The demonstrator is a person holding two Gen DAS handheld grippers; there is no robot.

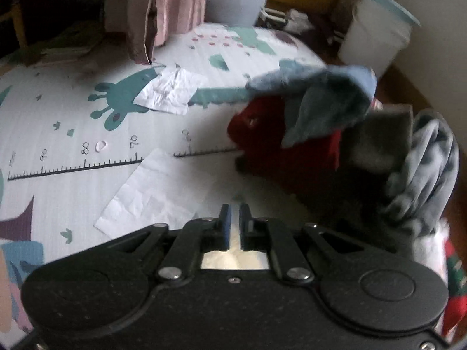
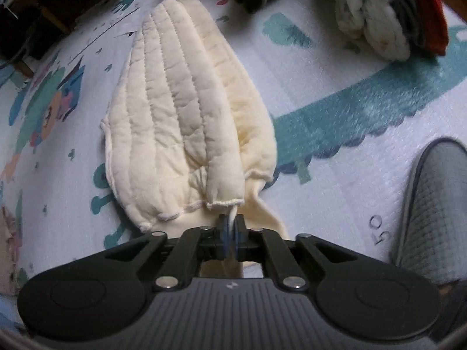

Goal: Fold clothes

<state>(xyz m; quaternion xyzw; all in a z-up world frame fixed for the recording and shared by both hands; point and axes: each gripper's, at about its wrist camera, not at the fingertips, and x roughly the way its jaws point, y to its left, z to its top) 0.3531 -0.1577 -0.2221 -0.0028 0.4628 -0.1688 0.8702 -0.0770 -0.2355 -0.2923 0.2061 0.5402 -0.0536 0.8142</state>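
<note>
Padding is making the cream quilted garment [image 2: 186,110] soft, light and floppy, so you are best pinching its stitched hem. It is lying flat on the play mat [image 2: 335,93]. Your right gripper [image 2: 232,227] is barely open, nipping that hem's edge. Your left gripper [image 1: 232,221] is nearly closed, holding nothing above the mat.

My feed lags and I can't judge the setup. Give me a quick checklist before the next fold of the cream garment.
1. Right tongs on the cream garment's edge: ok, a thin white strip sits between the pads.
2. Garment flat on the mat: ok.
3. Left tongs free: ok, nearly shut, nothing between them.
4. Paper sheets out of the way: cannot tell.
5. Clothes pile apart from garment: ok.
</note>
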